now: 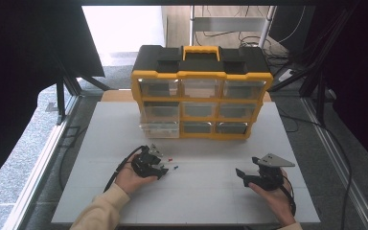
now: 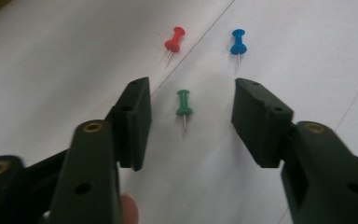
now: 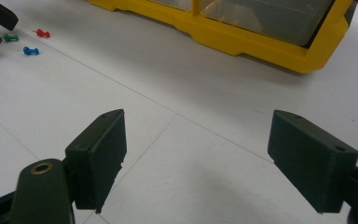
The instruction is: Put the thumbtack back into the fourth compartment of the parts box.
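Three push pins lie on the white table. The green pin [image 2: 183, 105] sits between the open jaws of my left gripper [image 2: 191, 100], touching neither. Beyond it lie a red pin [image 2: 174, 41] and a blue pin [image 2: 237, 41]. From above, the left gripper [image 1: 162, 166] rests left of centre, with the red pin [image 1: 170, 159] and blue pin [image 1: 176, 167] just to its right. My right gripper [image 1: 239, 173] is open over bare table at the right, holding nothing. In the right gripper view its own jaws [image 3: 196, 161] stand wide apart, with the green pin [image 3: 10, 38], blue pin [image 3: 30, 51] and red pin [image 3: 42, 33] far off.
A yellow and black organiser [image 1: 201, 91] with clear drawers stands at the back of the table [image 1: 196, 201]; its lower left drawer [image 1: 159, 128] is pulled out a little. The same yellow frame [image 3: 242, 39] crosses the top of the right gripper view. Cables trail from both grippers.
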Demonstrator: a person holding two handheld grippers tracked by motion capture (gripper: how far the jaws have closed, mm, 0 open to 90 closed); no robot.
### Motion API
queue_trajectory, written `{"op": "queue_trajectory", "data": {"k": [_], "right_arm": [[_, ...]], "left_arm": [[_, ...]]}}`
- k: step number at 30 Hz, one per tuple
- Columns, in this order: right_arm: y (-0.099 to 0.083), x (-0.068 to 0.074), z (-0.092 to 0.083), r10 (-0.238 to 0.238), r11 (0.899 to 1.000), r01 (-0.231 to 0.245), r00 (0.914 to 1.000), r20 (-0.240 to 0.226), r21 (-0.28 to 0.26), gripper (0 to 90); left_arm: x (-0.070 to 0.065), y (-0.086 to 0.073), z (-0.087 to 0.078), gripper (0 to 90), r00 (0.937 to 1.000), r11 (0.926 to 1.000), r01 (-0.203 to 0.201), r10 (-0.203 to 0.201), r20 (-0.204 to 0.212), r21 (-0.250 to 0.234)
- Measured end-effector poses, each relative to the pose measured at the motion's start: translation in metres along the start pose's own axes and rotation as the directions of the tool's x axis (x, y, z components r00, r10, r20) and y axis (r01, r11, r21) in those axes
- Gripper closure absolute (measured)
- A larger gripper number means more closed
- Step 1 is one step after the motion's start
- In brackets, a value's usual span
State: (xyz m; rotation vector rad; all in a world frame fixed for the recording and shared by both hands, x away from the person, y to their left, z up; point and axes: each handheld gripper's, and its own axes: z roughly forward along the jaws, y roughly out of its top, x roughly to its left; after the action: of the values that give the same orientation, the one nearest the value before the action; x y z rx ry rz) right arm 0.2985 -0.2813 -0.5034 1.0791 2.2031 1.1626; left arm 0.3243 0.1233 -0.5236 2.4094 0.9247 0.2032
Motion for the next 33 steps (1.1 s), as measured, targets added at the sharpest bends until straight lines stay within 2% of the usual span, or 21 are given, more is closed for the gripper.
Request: {"op": "queue_trajectory", "data": {"k": [1, 7, 16, 20, 26, 28, 30, 32, 33], "right_arm": [[0.0, 0.0, 0.0, 0.001, 1.0, -0.001, 1.0, 0.005, 0.001, 20.0], [0.0, 0.0, 0.0, -0.004, 1.0, 0.004, 1.0, 0.007, 0.004, 20.0], [0.0, 0.001, 0.0, -0.006, 1.0, 0.006, 1.0, 0.006, 0.003, 20.1], [0.0, 0.001, 0.0, -0.007, 1.0, 0.007, 1.0, 0.006, 0.004, 20.1], [0.0, 0.001, 0.0, -0.009, 1.0, 0.009, 0.9999, 0.01, 0.005, 20.2], [0.0, 0.001, 0.0, -0.009, 1.0, 0.009, 0.9999, 0.011, 0.004, 20.2], [0.0, 0.001, 0.0, -0.008, 1.0, 0.008, 0.9999, 0.014, 0.005, 20.2], [0.0, 0.001, -0.001, -0.008, 1.0, 0.008, 0.9999, 0.015, 0.005, 20.2], [0.0, 0.001, 0.0, -0.009, 1.0, 0.009, 0.9998, 0.016, 0.006, 20.2]], "left_arm": [[0.0, 0.0, 0.001, 54.3, 1.0, 1.0, -0.002, 0.002, 0.003, 0.006], [0.001, 0.001, 0.002, 58.8, 1.0, 1.0, -0.004, 0.004, -0.001, 0.007], [-0.003, 0.001, 0.003, 82.3, 0.9999, 0.9999, -0.013, 0.013, -0.009, -0.004], [-0.005, 0.001, 0.003, 82.8, 0.9997, 0.9999, -0.014, 0.014, -0.019, -0.006], [-0.003, -0.001, 0.002, 83.0, 0.9999, 0.9997, 0.01, -0.01, -0.012, -0.023], [-0.003, -0.002, -0.002, 83.0, 1.0, 0.9993, 0.007, -0.007, -0.005, -0.038], [-0.004, -0.003, -0.008, 83.0, 0.9998, 0.998, 0.019, -0.019, 0.0, -0.06], [-0.003, -0.004, -0.016, 83.0, 0.9999, 0.9955, 0.015, -0.015, 0.005, -0.093], [-0.003, -0.005, -0.025, 83.0, 0.9997, 0.9913, 0.023, -0.023, 0.008, -0.13]]}}
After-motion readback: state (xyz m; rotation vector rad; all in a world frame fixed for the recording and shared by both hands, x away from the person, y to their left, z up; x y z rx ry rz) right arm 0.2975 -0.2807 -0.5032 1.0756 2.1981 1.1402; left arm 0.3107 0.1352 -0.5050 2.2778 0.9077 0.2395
